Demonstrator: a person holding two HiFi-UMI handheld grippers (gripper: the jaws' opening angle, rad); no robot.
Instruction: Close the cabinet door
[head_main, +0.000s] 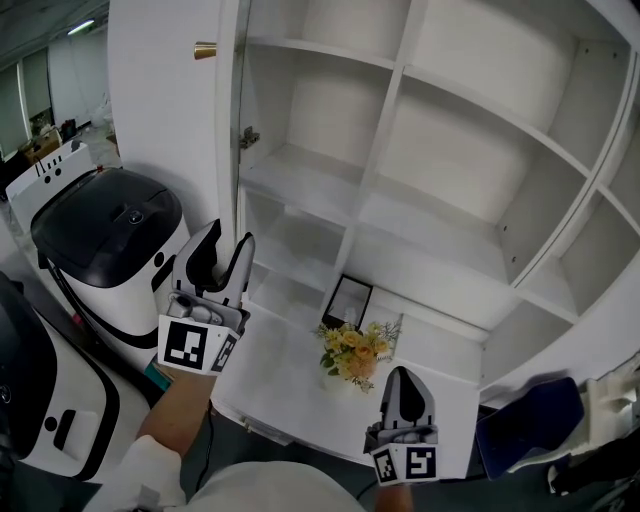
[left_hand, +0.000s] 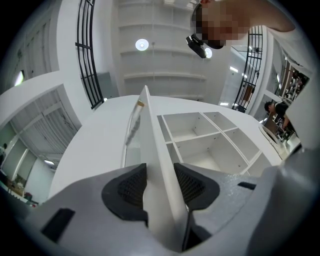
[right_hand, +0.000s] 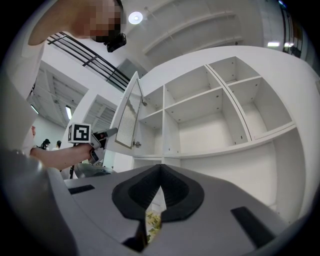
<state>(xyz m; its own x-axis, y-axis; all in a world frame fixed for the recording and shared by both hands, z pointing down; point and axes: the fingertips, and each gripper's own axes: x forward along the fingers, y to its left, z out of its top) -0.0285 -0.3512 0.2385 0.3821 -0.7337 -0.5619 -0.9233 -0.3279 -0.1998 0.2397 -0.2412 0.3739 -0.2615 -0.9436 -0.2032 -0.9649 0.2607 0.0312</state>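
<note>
The white cabinet door with a brass knob stands swung out at the left side of the open shelf cabinet. My left gripper is at the door's lower free edge. In the left gripper view that door edge runs between the two pads, which stand slightly apart from it, so the left gripper is open. My right gripper hangs low in front of the cabinet, shut on nothing. In the right gripper view its pads meet at the tip, and the door shows far left.
A small bunch of yellow flowers and a black picture frame sit on the lowest shelf. White machines with dark lids stand close to the left of the door. A blue object lies low on the right.
</note>
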